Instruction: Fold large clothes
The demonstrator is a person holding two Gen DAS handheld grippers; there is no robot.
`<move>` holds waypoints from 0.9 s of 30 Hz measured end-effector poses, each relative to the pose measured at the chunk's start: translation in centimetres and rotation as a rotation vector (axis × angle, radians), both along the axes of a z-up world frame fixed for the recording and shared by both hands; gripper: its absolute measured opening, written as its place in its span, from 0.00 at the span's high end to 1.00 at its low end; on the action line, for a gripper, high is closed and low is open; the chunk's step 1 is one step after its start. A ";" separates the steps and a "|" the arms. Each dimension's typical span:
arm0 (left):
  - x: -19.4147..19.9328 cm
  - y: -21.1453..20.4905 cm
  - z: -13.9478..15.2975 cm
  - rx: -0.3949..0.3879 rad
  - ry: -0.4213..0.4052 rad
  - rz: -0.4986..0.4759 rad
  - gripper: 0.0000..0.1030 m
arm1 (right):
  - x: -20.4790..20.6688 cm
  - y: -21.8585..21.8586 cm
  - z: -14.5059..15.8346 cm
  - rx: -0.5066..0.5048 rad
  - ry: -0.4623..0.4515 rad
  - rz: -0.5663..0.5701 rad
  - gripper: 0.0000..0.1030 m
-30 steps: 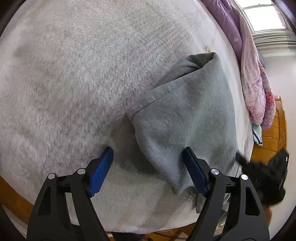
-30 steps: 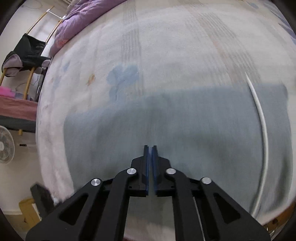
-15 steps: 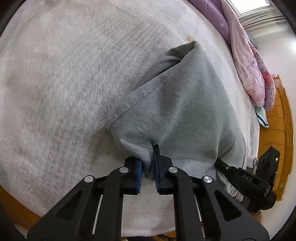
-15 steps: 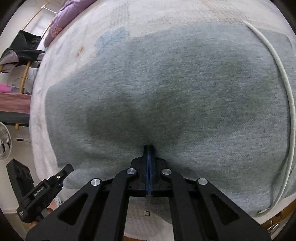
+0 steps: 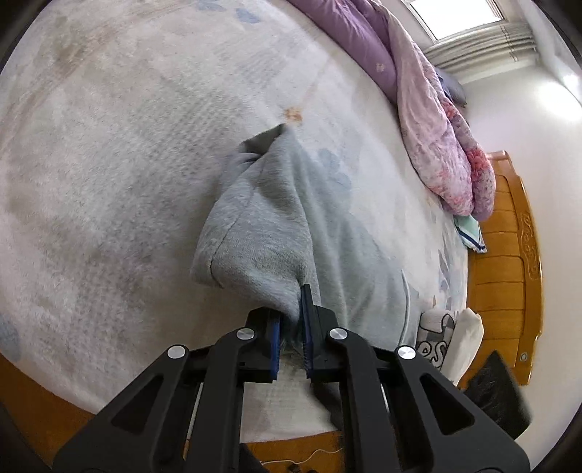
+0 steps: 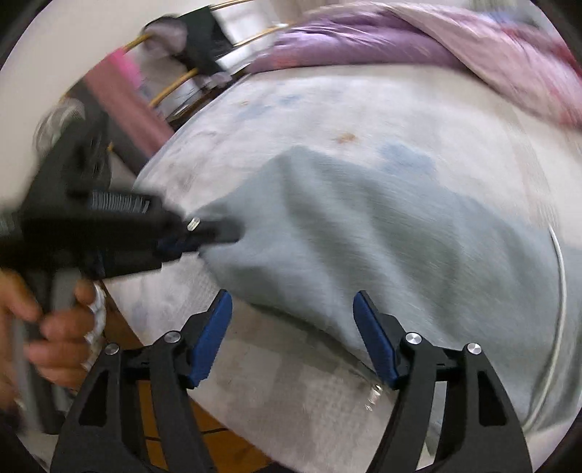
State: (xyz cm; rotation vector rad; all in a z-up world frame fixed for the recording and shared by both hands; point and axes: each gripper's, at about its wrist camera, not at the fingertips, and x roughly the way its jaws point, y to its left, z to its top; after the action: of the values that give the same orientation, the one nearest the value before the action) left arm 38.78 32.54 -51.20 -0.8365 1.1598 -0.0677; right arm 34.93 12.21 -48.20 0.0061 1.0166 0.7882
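While my left claw (image 5: 291, 327) pinches the soft grey sweatshirt (image 5: 276, 225) at its thick hem, my right claw (image 6: 293, 327) hangs spread; limp fleece sags, so grip the edge seams.

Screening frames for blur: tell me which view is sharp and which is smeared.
Left wrist view: sharp, grey garment weave crisp, window glare top right. Right wrist view: motion-smeared, left claw and purple quilt streaked; right claw itself stays crisp.
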 end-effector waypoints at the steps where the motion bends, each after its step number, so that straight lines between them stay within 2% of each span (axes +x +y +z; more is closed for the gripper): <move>1: -0.1 0.2 0.0 -0.011 0.000 0.002 0.91 | 0.1 0.6 -0.4 -0.016 -0.016 0.002 0.36; 6: 0.5 0.3 0.5 -0.026 0.001 0.010 0.91 | 1.2 3.8 -1.7 -0.059 -0.078 0.015 0.35; 9: 0.8 0.2 0.6 -0.019 0.006 0.010 0.92 | 2.3 4.2 -2.0 -0.076 -0.091 -0.020 0.35; 11: 0.9 0.0 0.8 -0.014 0.011 0.006 0.89 | 3.2 3.9 -1.7 -0.047 -0.057 -0.047 0.49; 12: 1.0 0.0 1.1 -0.020 0.008 0.003 0.87 | 3.7 3.5 -1.5 -0.008 -0.022 -0.058 0.70; 13: 0.9 0.0 1.8 -0.041 -0.009 0.005 0.85 | 4.1 3.0 -1.3 0.011 0.007 -0.078 0.77; 14: 0.9 0.0 2.3 -0.050 -0.027 0.003 0.78 | 4.5 2.4 -1.2 0.038 0.045 -0.103 0.79; 15: 0.9 -0.2 3.4 -0.056 -0.060 -0.003 0.74 | 4.9 1.6 -1.0 0.084 0.087 -0.132 0.81; 17: 0.6 -0.5 5.8 -0.066 -0.147 -0.022 0.48 | 5.5 -0.8 -0.4 0.210 0.186 -0.216 0.82; 19: 0.1 -0.6 7.7 -0.073 -0.230 -0.005 0.32 | 6.1 -4.1 -0.1 0.375 0.291 -0.323 0.83; 20: -0.2 -0.5 8.5 -0.061 -0.259 0.009 0.31 | 6.1 -5.5 0.0 0.442 0.326 -0.365 0.83; 21: -0.3 -0.5 8.9 -0.058 -0.271 0.019 0.31 | 6.0 -7.8 -0.2 0.559 0.378 -0.425 0.83; 22: -0.3 -0.4 9.0 -0.041 -0.268 0.040 0.31 | 6.0 -9.2 -0.3 0.620 0.403 -0.466 0.83; 23: -0.2 -0.4 8.9 0.008 -0.240 0.068 0.31 | 5.8 -11.2 -0.4 0.697 0.432 -0.524 0.83; 24: 0.3 -0.7 8.3 0.095 -0.172 0.083 0.31 | 5.7 -12.5 -0.4 0.746 0.446 -0.558 0.83; 26: 1.6 -2.3 6.5 0.186 -0.081 0.044 0.31 | 4.9 -15.9 -0.5 0.847 0.459 -0.655 0.83; 27: 2.1 -3.2 5.9 0.201 -0.061 0.021 0.31 | 4.3 -17.9 -0.8 0.909 0.473 -0.714 0.83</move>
State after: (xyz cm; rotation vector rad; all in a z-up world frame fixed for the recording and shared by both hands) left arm 40.88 29.34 -45.28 -0.6642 1.0811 0.0399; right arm 39.28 -5.67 -49.02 1.3149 0.9129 0.5226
